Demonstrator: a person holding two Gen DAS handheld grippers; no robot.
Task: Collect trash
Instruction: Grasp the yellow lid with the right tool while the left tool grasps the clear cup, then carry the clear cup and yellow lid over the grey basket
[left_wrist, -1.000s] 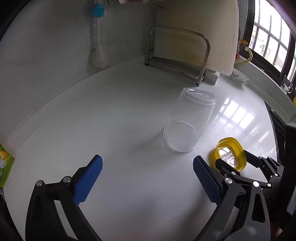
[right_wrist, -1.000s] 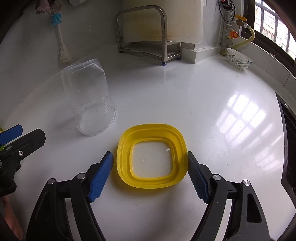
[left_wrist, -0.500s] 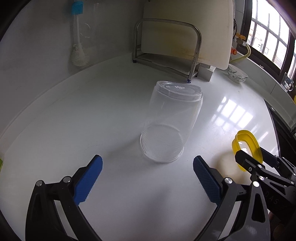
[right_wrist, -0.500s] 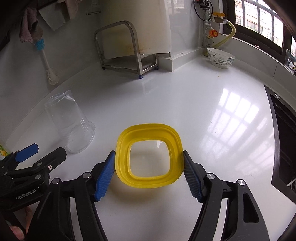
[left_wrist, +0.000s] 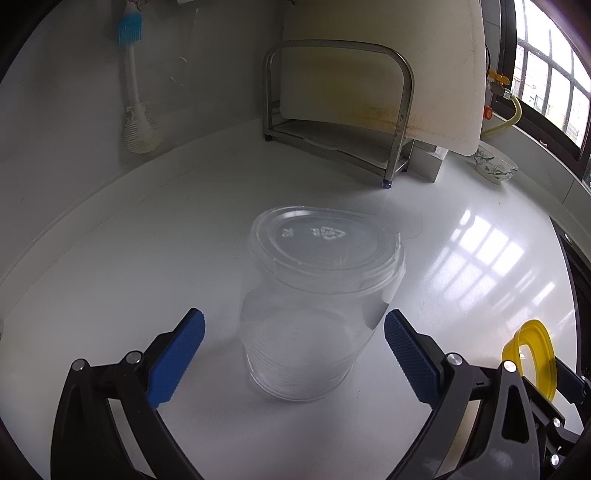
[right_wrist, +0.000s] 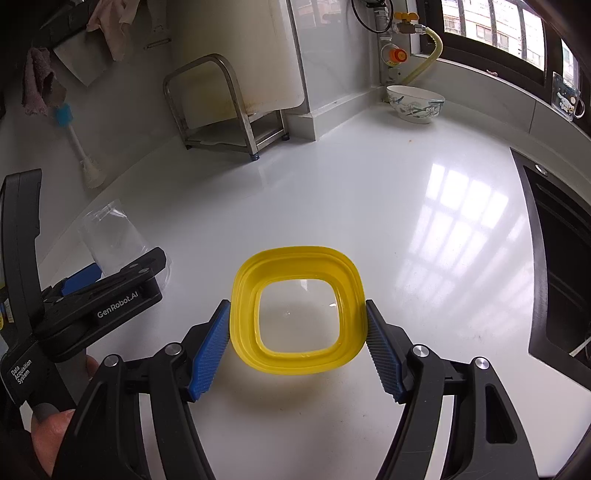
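A clear plastic cup (left_wrist: 317, 295) stands upside down on the white counter (left_wrist: 147, 258). My left gripper (left_wrist: 295, 354) is open around its lower part, a blue pad on each side, neither touching it. The cup (right_wrist: 110, 236) also shows at the left of the right wrist view, behind the left gripper (right_wrist: 110, 291). My right gripper (right_wrist: 295, 347) is shut on a yellow square lid frame (right_wrist: 295, 260), pads pressing its two sides, and holds it a little above the counter over its shadow. In the left wrist view the yellow lid (left_wrist: 546, 354) shows at the far right.
A steel rack (left_wrist: 402, 110) with a stained white cutting board (left_wrist: 388, 74) stands at the back. A blue-headed brush (left_wrist: 135, 110) leans on the wall at left. A patterned bowl (right_wrist: 413, 103) sits back right. A dark recessed unit (right_wrist: 561, 258) borders the right. A hand (right_wrist: 55, 428) grips the left tool.
The left gripper moved forward until the upturned cup came between its open fingers. The right gripper's pads closed onto the yellow lid and raised it off the counter.
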